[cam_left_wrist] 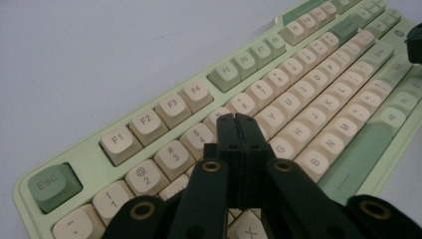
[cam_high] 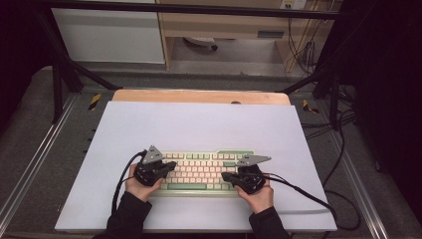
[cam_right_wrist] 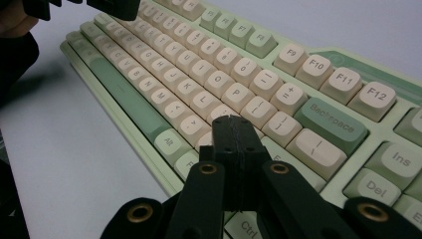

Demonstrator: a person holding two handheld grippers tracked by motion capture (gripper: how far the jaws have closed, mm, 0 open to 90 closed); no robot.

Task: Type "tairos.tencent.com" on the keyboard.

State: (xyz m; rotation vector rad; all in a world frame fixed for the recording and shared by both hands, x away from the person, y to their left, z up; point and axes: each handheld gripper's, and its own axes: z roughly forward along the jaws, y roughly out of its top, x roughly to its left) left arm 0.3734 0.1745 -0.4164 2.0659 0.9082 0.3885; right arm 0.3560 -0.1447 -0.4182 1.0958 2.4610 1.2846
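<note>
The green keyboard (cam_high: 206, 172) lies on the white table (cam_high: 199, 124), near its front edge. The left tool (cam_left_wrist: 235, 119) and the right tool (cam_right_wrist: 230, 121) hover over its two ends, both with jaws pressed together, empty. Their tips hide some keys, and far key letters are blurred.
</note>
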